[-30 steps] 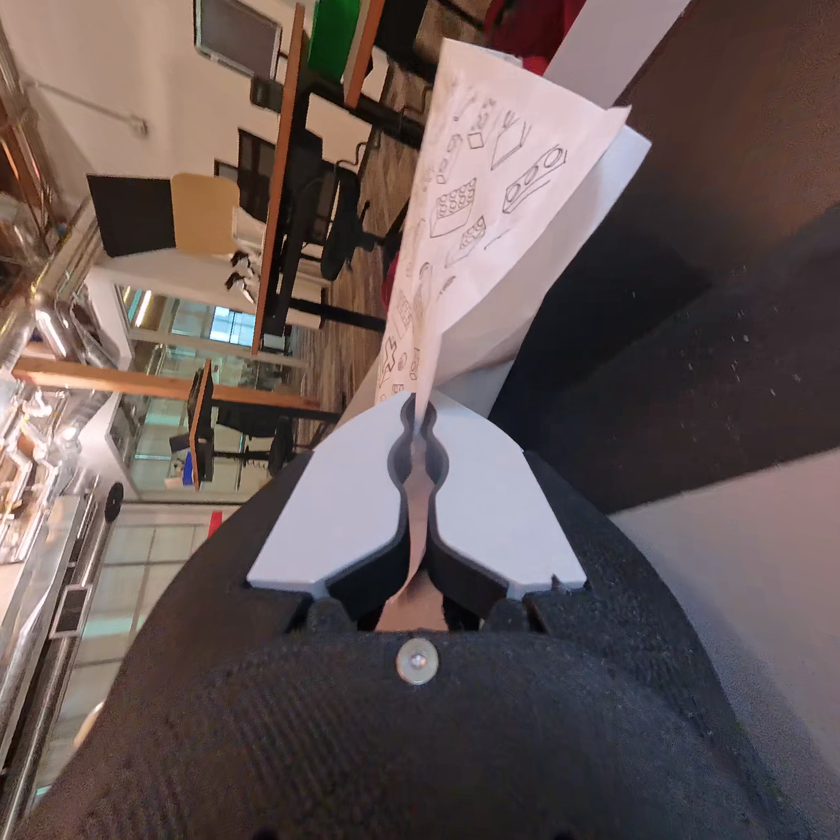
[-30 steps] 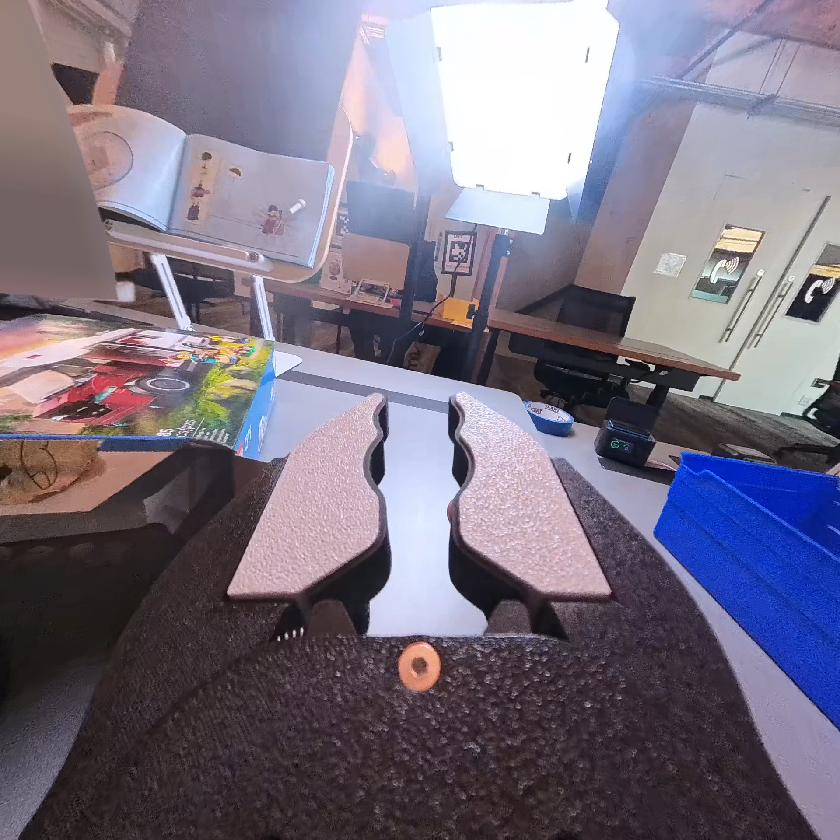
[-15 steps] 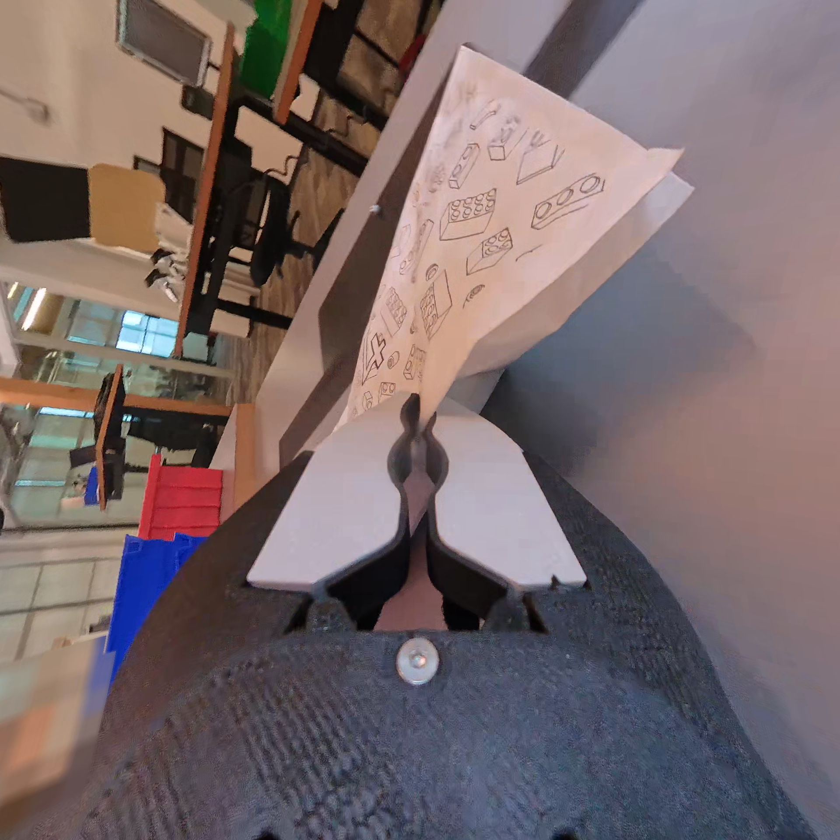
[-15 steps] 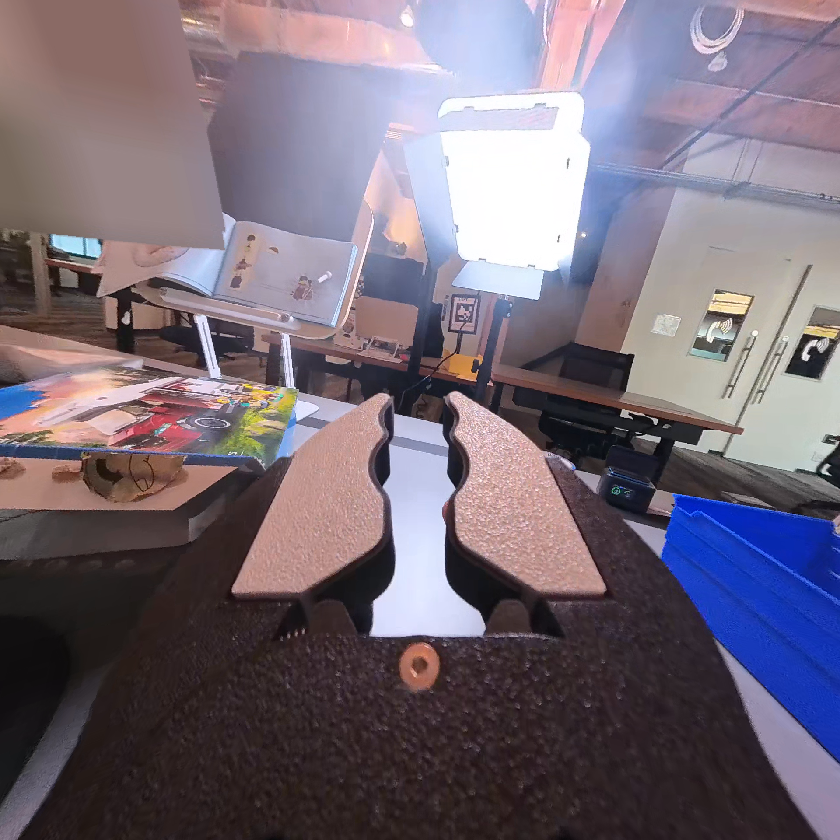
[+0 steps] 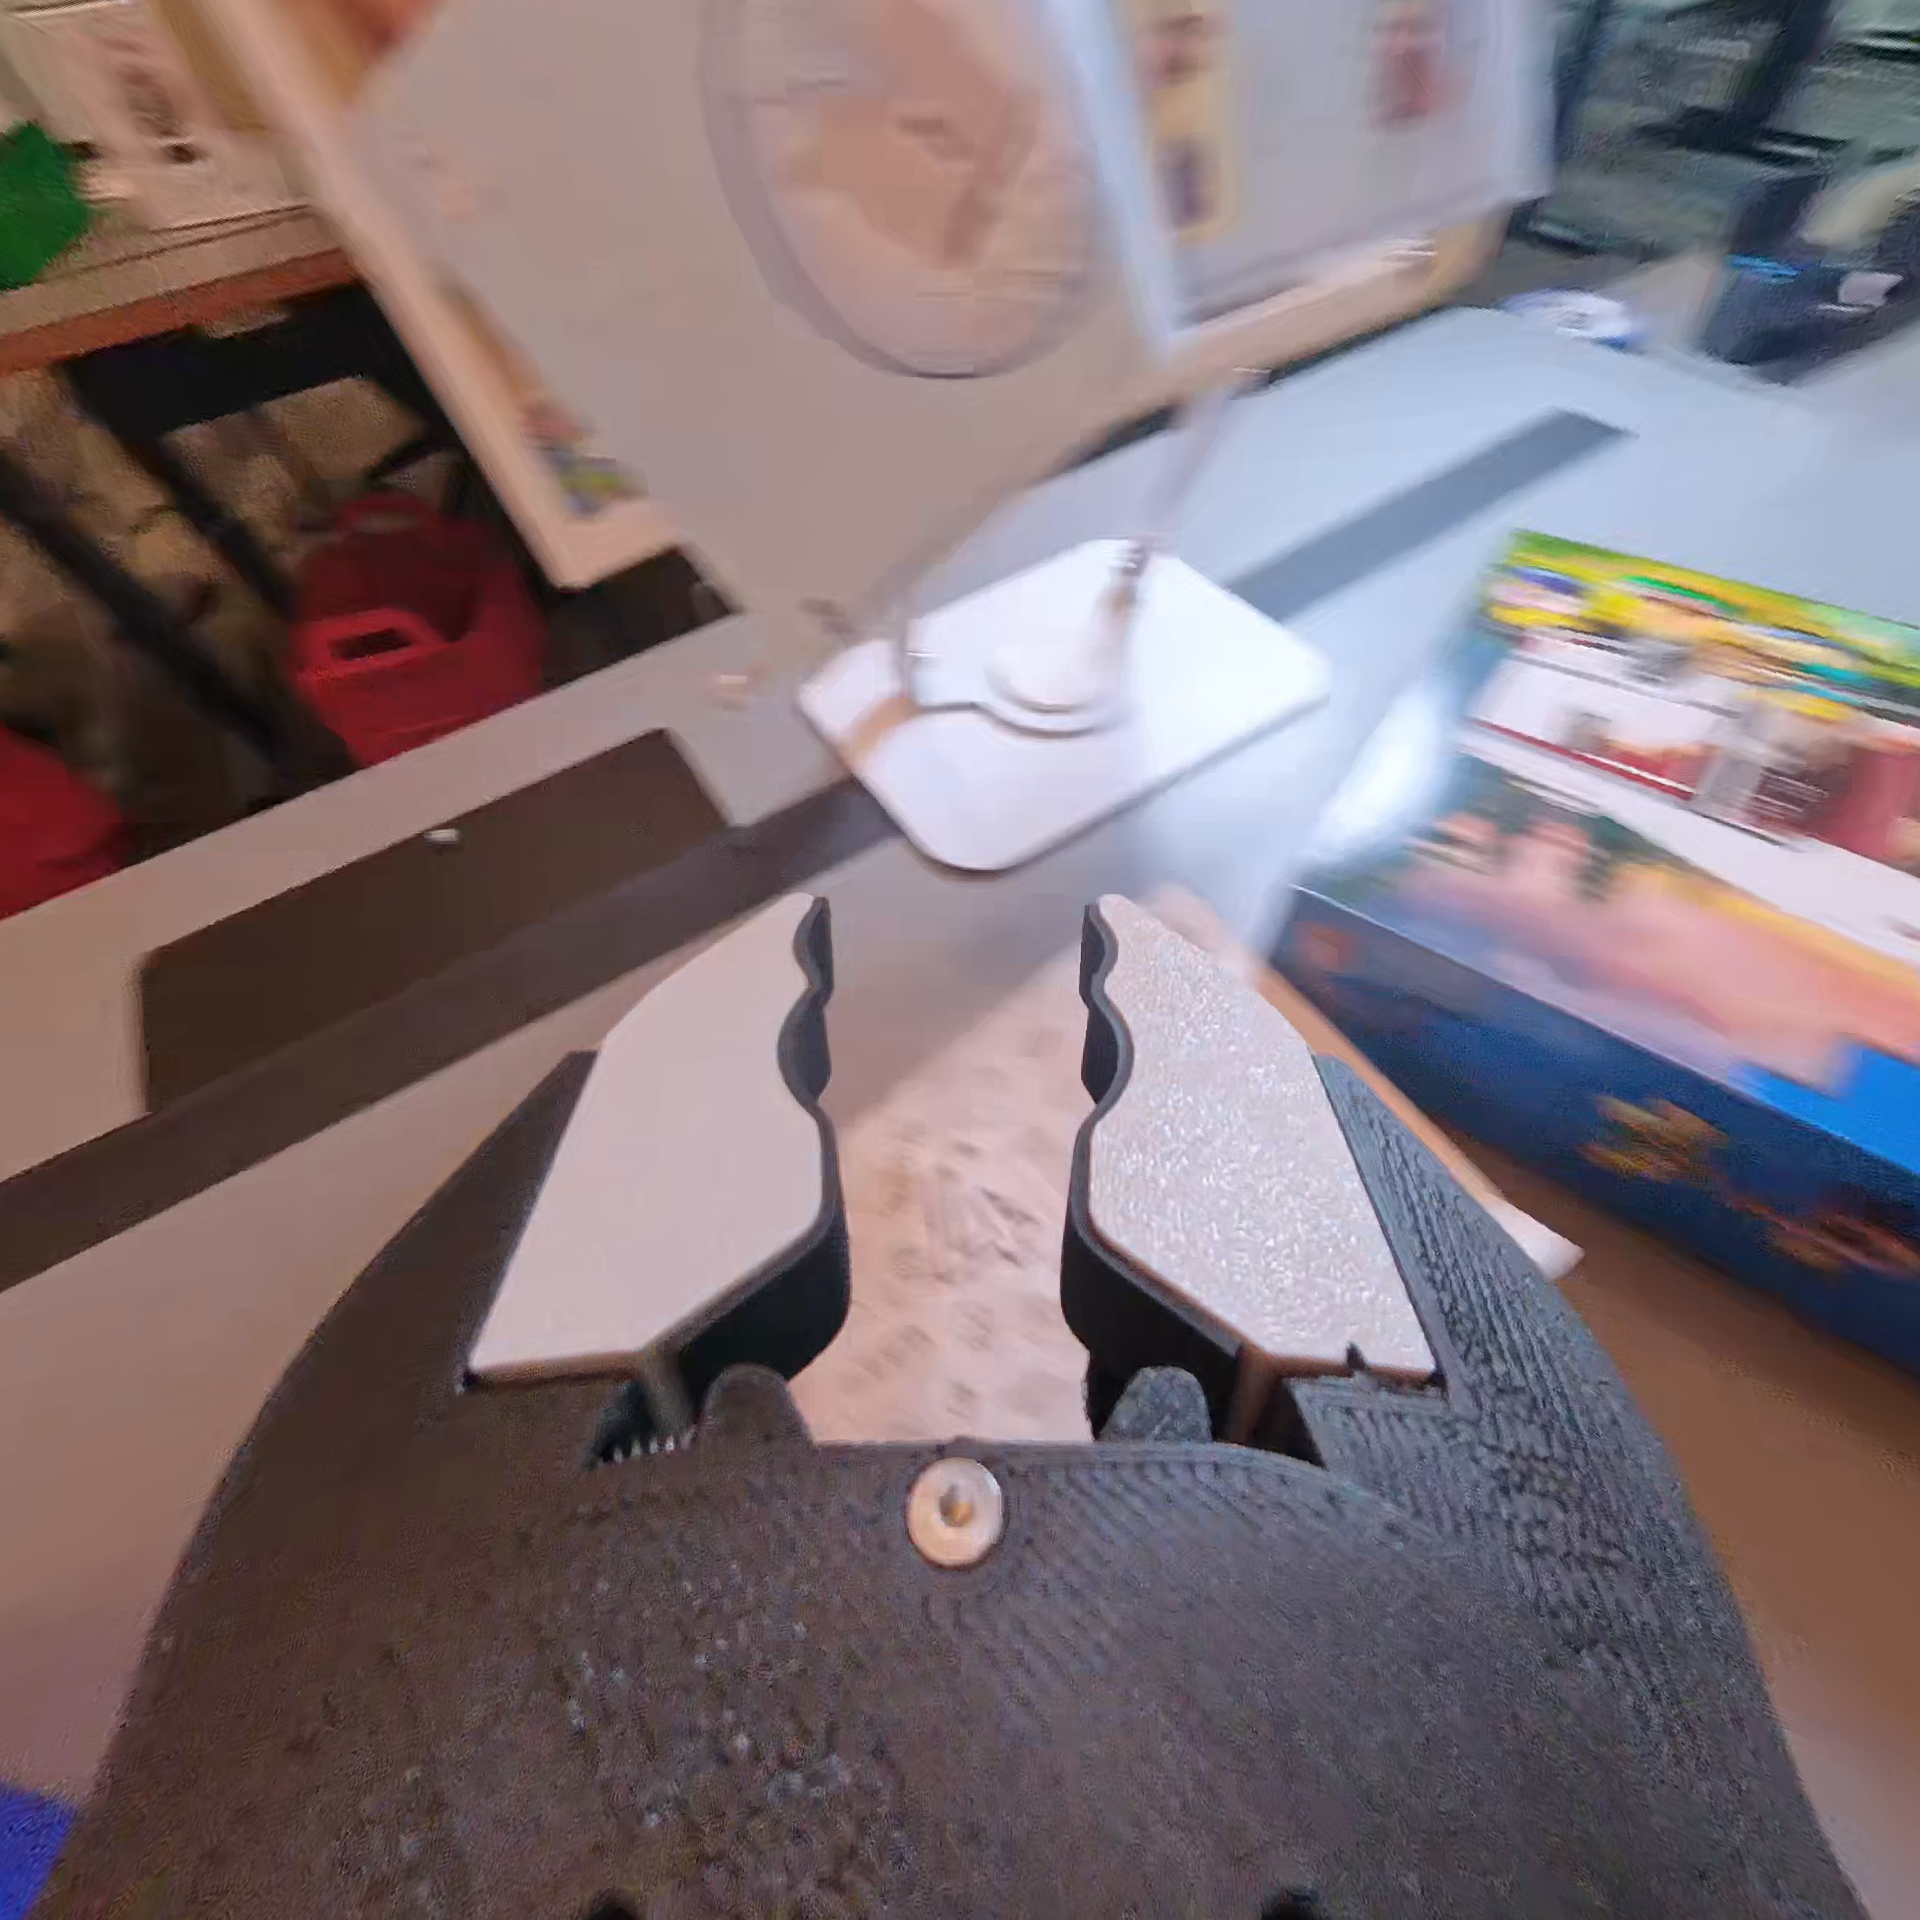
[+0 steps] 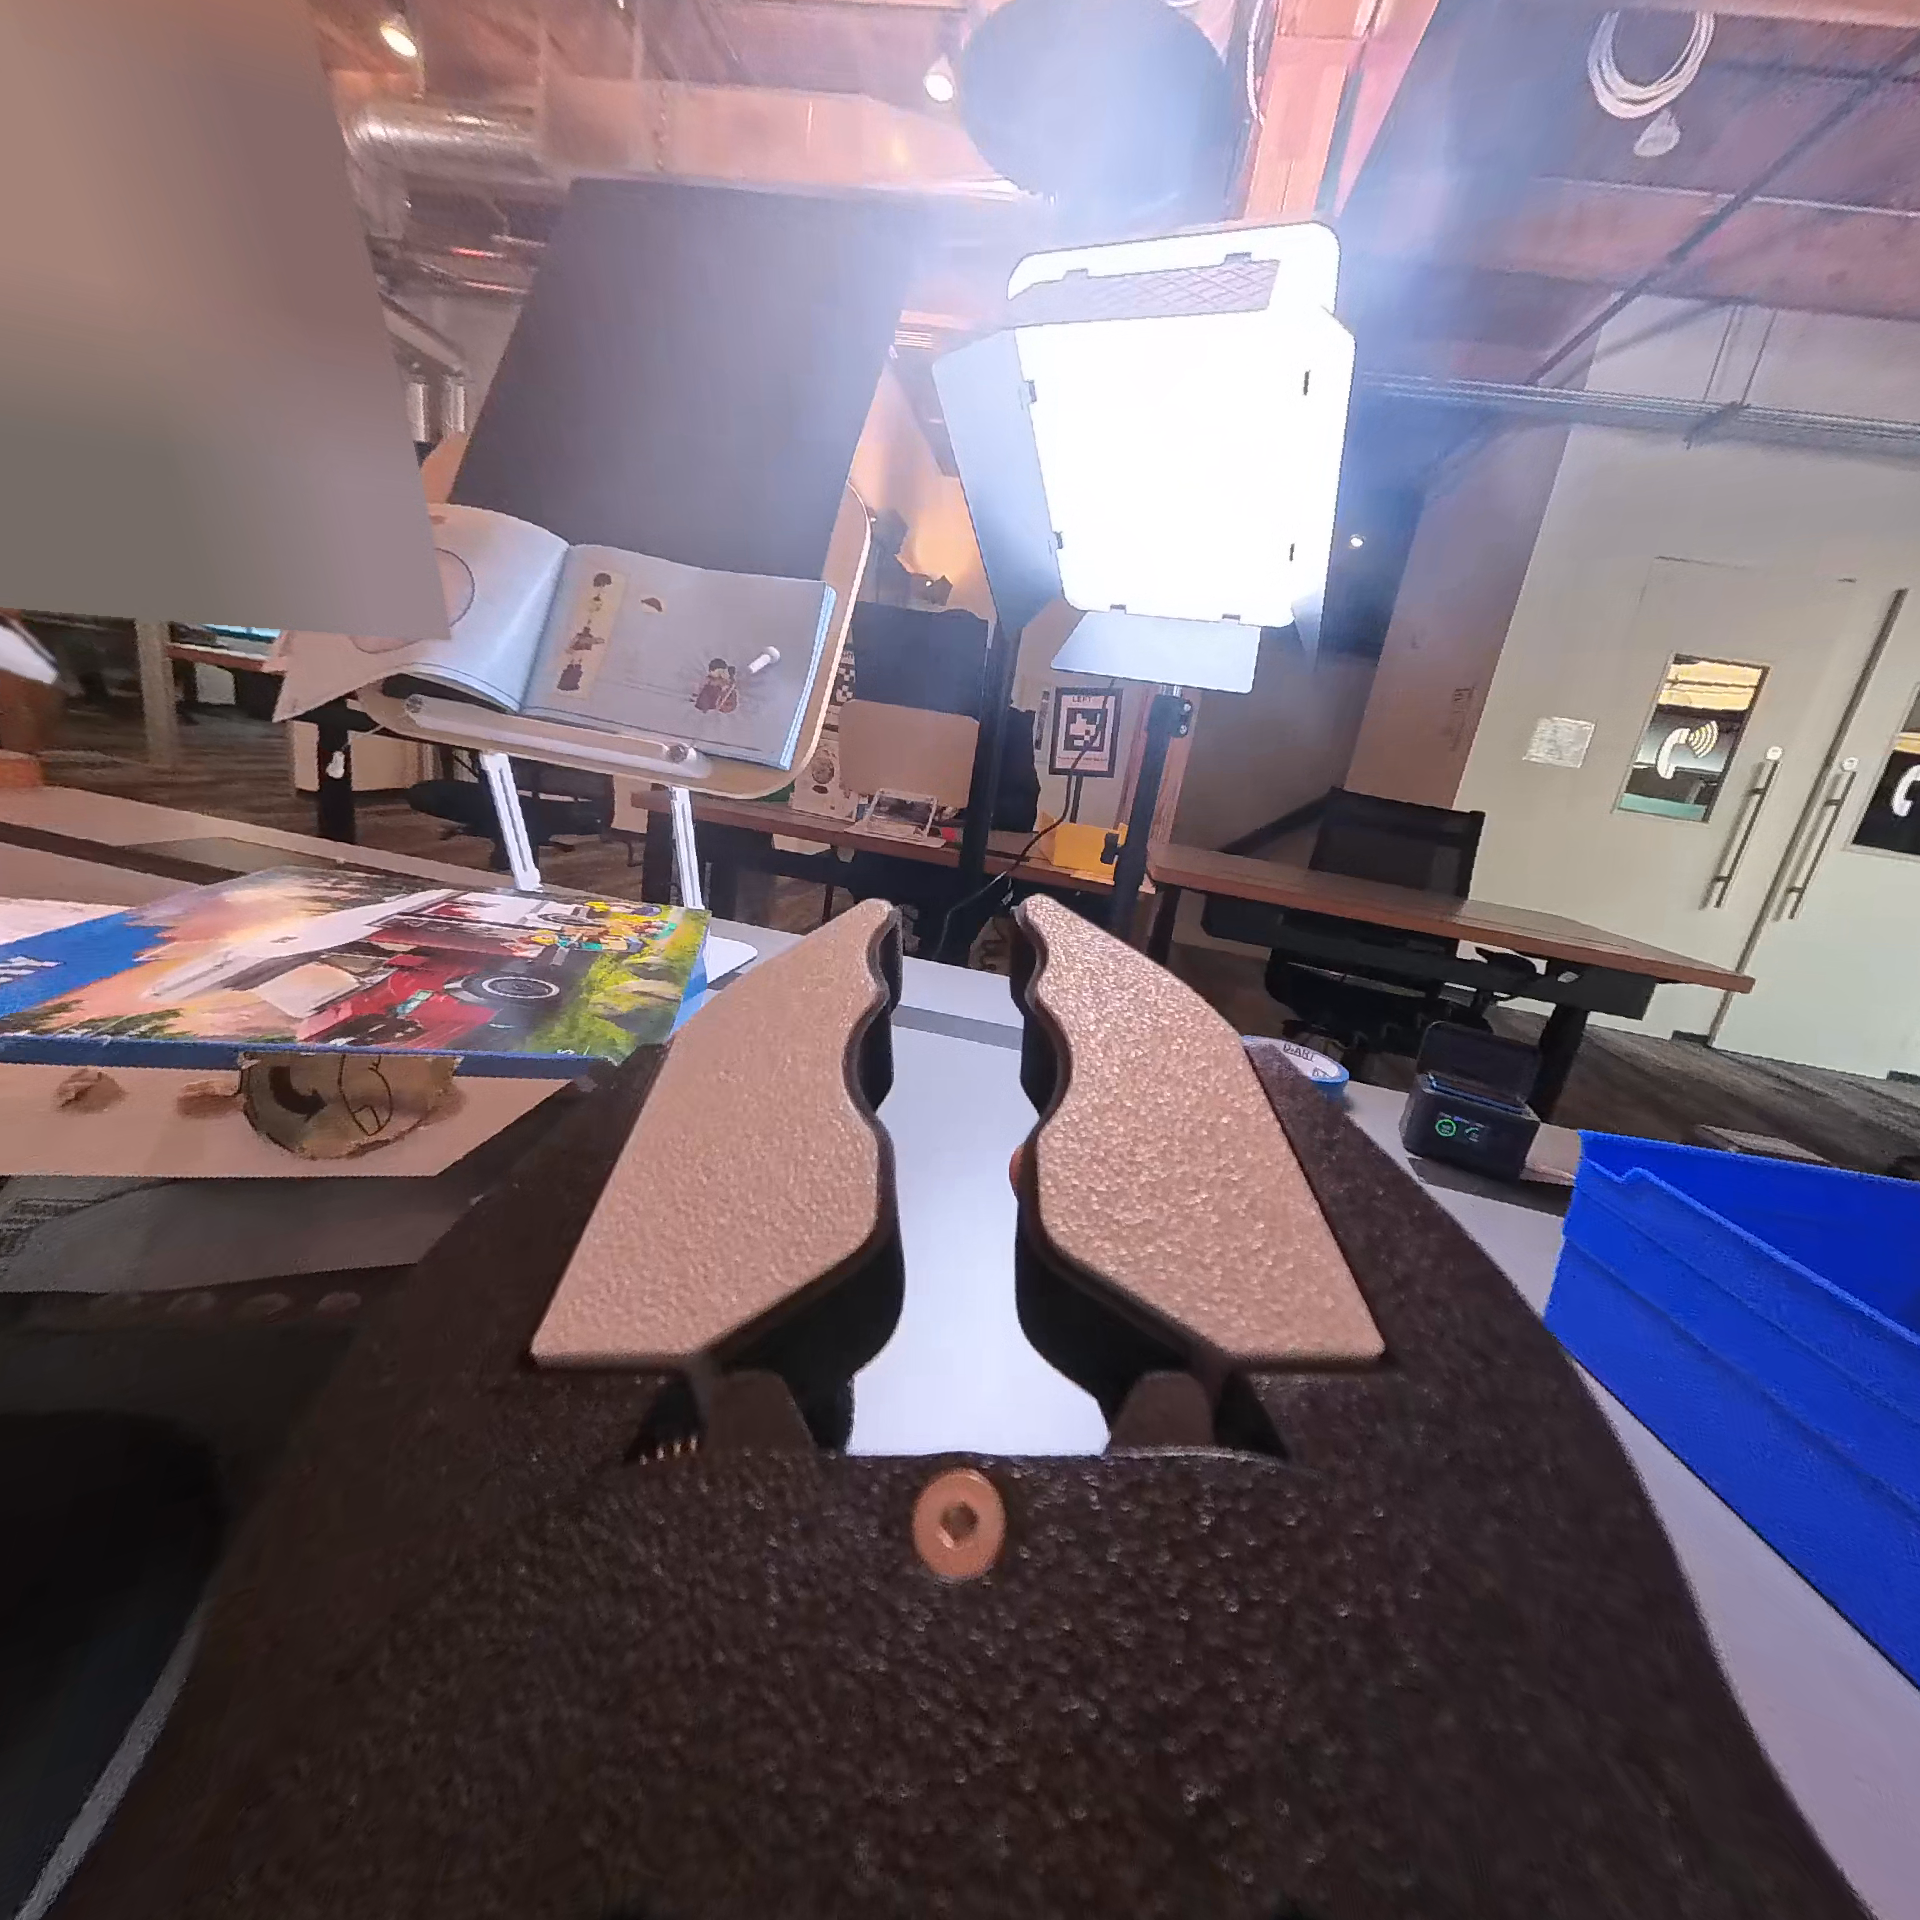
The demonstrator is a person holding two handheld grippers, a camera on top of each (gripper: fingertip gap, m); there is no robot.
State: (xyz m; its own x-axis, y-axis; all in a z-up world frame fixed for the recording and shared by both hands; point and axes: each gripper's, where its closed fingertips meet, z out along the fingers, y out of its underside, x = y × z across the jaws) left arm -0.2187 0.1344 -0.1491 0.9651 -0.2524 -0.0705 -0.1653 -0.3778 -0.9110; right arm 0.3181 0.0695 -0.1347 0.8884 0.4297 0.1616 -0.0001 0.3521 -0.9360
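Grey tabletop [image 5: 1403,436] lies under both grippers. The left hand-held gripper [image 5: 956,925] hangs with its jaws spread wide and nothing between the pads; below the gap a pale printed paper sheet [image 5: 956,1195] rests flat, its long axis running away from the camera along the fingers, too blurred to tell more. Just right of it a blue picture box [image 5: 1621,935] lies flat, its long side angled toward the far left. Ahead stands the white base plate [image 5: 1060,769] of a book stand.

The right hand-held gripper [image 6: 956,920] has its jaws apart by a narrow gap, holding nothing, only bare tabletop showing between the pads. To its left is the same picture box [image 6: 364,966], beyond it an open booklet [image 6: 644,655] propped on the stand, tilted toward the camera. A blue bin [image 6: 1745,1278] sits on the right, a bright panel light [image 6: 1174,468] behind.
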